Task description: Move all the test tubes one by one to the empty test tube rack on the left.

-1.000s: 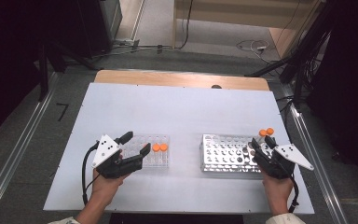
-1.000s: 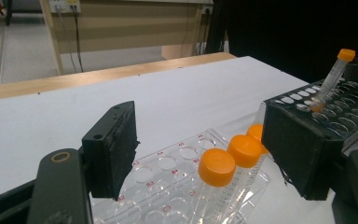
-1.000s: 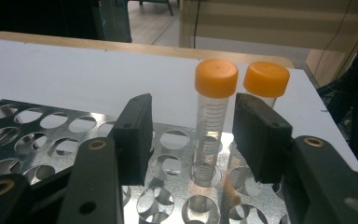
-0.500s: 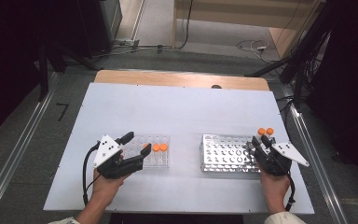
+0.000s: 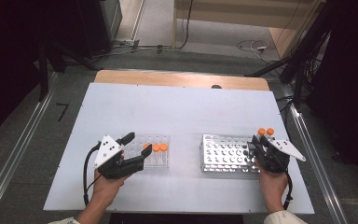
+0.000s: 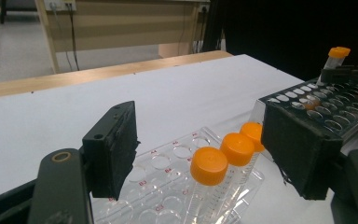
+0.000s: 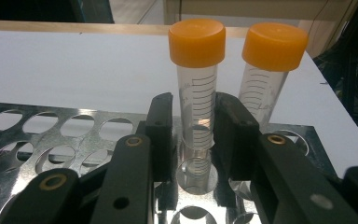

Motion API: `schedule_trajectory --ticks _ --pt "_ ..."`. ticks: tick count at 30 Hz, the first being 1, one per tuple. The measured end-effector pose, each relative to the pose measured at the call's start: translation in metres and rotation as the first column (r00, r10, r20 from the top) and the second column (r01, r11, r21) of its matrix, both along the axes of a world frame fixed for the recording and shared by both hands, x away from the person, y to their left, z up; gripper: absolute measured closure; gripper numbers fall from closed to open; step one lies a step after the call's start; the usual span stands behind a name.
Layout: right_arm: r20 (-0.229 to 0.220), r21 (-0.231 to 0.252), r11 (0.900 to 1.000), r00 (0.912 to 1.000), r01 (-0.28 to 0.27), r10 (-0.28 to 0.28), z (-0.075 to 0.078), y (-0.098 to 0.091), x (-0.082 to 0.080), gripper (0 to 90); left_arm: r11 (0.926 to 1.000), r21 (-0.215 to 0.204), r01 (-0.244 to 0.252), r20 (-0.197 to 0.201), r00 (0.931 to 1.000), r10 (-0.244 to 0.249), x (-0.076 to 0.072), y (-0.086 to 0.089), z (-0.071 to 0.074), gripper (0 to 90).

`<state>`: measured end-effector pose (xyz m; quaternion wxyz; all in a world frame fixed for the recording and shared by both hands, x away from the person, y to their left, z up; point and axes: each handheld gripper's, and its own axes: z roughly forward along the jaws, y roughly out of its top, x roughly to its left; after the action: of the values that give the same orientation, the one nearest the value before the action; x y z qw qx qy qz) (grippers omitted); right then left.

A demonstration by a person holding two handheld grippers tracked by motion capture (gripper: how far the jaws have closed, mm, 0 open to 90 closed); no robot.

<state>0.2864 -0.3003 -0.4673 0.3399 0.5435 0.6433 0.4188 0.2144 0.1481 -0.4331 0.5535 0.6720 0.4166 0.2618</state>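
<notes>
A metal rack stands at the right with two orange-capped tubes upright in its far right corner. My right gripper has just been closing its jaws, and they now press both sides of the left tube. The other tube stands free beside it. At the left, a clear rack holds three orange-capped tubes. My left gripper stands open around that rack's near end, touching no tube.
Both racks sit near the front of the white table, which has a wooden strip along its far edge. Metal rails run along both sides, and cables lie on the floor beyond.
The right gripper's jaws have narrowed onto the tube in the metal rack's far right corner. The left hand and its gripper have kept still.
</notes>
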Motion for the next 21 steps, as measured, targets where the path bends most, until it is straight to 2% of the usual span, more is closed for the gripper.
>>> schedule_trajectory --ticks 4,9,15,21 --pt "0.000 0.004 1.0000 1.0000 0.009 -0.009 0.000 -0.001 0.001 71.0 1.0000 0.000 0.002 0.000 1.0000 -0.002 0.000 -0.001 0.000 27.8" --pt "0.016 -0.003 1.0000 0.9998 0.008 -0.008 0.000 -0.001 0.000 71.9 1.0000 0.000 0.002 0.001 1.0000 -0.002 0.000 -0.001 0.000 28.0" --pt "0.083 -0.036 0.9992 0.9964 0.015 -0.012 0.009 0.002 -0.007 72.0 1.0000 0.000 0.002 0.001 1.0000 -0.002 0.000 0.000 0.000 28.0" --pt "0.139 -0.038 0.9990 0.9901 0.024 -0.019 0.024 0.002 -0.014 72.0 1.0000 0.001 0.004 0.000 1.0000 -0.004 -0.001 0.000 0.000 28.0"
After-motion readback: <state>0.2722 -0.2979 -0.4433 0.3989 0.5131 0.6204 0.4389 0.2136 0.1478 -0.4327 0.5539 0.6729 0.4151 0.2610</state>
